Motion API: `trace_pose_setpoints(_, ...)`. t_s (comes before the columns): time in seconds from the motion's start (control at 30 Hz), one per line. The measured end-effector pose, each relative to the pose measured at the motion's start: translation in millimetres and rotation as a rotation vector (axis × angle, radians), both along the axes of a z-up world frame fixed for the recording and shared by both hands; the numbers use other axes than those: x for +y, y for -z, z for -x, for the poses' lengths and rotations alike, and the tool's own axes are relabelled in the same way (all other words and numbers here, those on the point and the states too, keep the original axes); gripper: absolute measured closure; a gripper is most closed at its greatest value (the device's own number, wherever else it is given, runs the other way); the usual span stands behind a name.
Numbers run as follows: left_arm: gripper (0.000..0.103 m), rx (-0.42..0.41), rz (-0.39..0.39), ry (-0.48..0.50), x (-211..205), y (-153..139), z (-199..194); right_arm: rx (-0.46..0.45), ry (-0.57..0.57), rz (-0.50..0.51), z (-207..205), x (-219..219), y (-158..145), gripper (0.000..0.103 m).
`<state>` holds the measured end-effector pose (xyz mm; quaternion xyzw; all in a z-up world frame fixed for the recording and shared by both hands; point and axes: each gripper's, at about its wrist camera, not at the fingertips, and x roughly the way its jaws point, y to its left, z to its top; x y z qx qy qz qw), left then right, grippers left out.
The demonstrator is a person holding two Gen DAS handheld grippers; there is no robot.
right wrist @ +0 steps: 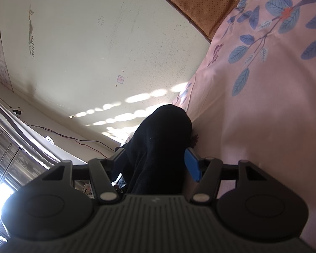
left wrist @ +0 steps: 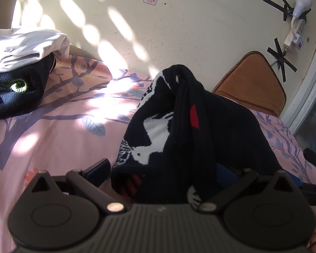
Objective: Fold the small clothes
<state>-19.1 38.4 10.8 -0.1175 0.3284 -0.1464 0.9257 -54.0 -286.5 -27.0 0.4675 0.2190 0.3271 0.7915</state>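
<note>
sweater (left wrist: 179, 126): dark knit, white-red pattern, bunched | left gripper (left wrist: 164, 175): fingers apart | right gripper (right wrist: 155, 162): apart

I'm in a bedroom at home. Under me is a bed (left wrist: 52, 130) with a pink sheet printed with branches and blue leaves. At ten o'clock lies a pile of clothes (left wrist: 21, 63), at one o'clock a brown cushion (left wrist: 252, 80) against the cream wall (left wrist: 179, 31). At two o'clock a lamp (left wrist: 301, 2) is plugged into a taped-up power strip (left wrist: 292, 35), beside a window frame (left wrist: 313, 84).

bare bedspread (left wrist: 52, 139) left — clothes pile (left wrist: 16, 78) beyond
</note>
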Motion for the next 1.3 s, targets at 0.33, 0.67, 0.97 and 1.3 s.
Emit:
trace_pose_setpoints(0.33, 0.0, 0.001, 0.013, -0.005, 2, 0, 2, 0.0, 0.002, 0.0, 0, 1, 0, 0.038)
trace_pose_setpoints(0.67, 0.0, -0.002, -0.046, -0.035, -4, -2, 5, -0.004, -0.002, 0.004, -2, 3, -2, 0.037)
trace_pose_setpoints(0.97, 0.0, -0.011, -0.065, -0.042, -6, -4, 8, -0.016, -0.002, 0.084, -2, 7, -8, 0.037)
trace_pose_setpoints(1.3, 0.0, -0.002, -0.044, -0.035, -2, -3, 6, -0.052, 0.016, 0.383, 0, 45, -24, 0.03)
